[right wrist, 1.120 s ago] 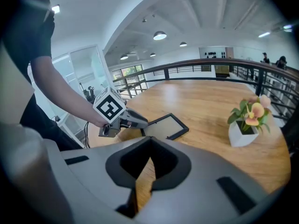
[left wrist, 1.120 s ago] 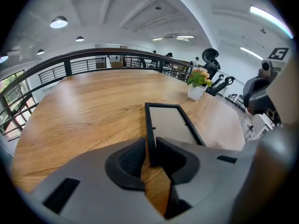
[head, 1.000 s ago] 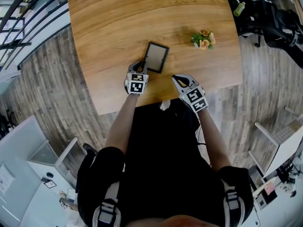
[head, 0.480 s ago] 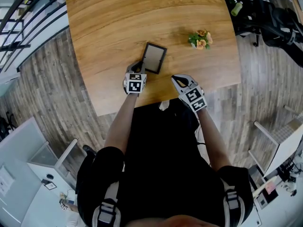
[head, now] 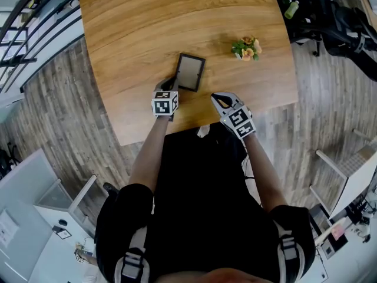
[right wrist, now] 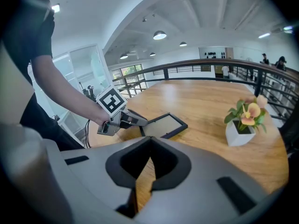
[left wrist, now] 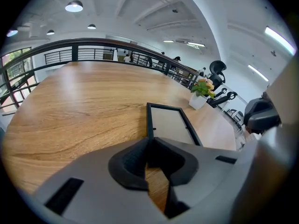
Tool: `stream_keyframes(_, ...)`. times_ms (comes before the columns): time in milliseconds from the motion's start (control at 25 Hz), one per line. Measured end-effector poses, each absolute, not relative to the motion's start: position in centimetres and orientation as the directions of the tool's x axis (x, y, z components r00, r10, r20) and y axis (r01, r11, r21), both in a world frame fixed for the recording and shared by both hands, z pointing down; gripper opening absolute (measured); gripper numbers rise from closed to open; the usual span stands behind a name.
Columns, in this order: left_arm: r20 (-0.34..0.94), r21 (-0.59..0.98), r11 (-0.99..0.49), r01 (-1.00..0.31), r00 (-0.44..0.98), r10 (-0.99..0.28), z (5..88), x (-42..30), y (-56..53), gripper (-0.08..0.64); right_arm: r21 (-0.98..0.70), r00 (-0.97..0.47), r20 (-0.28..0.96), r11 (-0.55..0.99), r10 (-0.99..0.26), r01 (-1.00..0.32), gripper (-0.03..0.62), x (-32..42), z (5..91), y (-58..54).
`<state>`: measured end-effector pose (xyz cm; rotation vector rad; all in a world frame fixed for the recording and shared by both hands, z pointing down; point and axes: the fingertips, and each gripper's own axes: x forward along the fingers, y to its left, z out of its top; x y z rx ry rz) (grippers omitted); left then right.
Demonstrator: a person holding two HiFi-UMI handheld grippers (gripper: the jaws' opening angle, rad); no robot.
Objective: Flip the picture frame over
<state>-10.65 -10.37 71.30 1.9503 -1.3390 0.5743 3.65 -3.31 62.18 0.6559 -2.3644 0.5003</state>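
**Left gripper has the frame's near corner**

The frame lies flat on the table, its long axis running away from me, just beyond my left gripper. Its jaws have just been closing and now pinch the frame's near left corner. My right gripper is clenched on nothing, apart to the frame's right near the table edge. The left is the nearer one, so I reckon the flip should roll the frame about its long axis

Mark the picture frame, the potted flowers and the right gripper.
picture frame (head: 190, 72), head view, centre of its pale panel.
potted flowers (right wrist: 240, 132), right gripper view, white pot's front.
right gripper (head: 214, 96), head view, between its fingertips.
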Motion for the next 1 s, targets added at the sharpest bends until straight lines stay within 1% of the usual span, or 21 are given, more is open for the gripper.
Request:
stream_keyframes(240,0.66,0.383,-0.178,-0.906,0.404,-0.633,70.6,-10.6,-10.2,0.054,-0.183,-0.681,0.655,0.806,-0.328,-0.563,0.008,3.3,62.0,-3.3)
stream_keyframes(400,0.638,0.424,-0.172,-0.889,0.428,-0.64,70.0,-10.5,-10.1,0.054,-0.181,-0.684,0.652,0.809,-0.328,-0.56,0.008,2.9,61.8,-3.3)
stream_keyframes(560,0.611,0.503,-0.134,-0.854,0.461,-0.644,69.8,-10.4,-9.7,0.054,-0.183,-0.687,0.648,0.809,-0.328,-0.559,0.008,2.5,61.9,-3.3)
stream_keyframes(760,0.595,0.523,-0.155,-0.838,0.49,-0.637,69.5,-9.7,-9.2,0.054,-0.203,-0.696,0.633,0.796,-0.338,-0.571,0.008,2.3,61.7,-3.7)
stream_keyframes(1000,0.553,0.598,-0.127,-0.792,0.522,-0.649,69.0,-9.6,-8.9,0.054,-0.192,-0.694,0.627,0.794,-0.353,-0.577,0.008,2.3,61.7,-4.1)
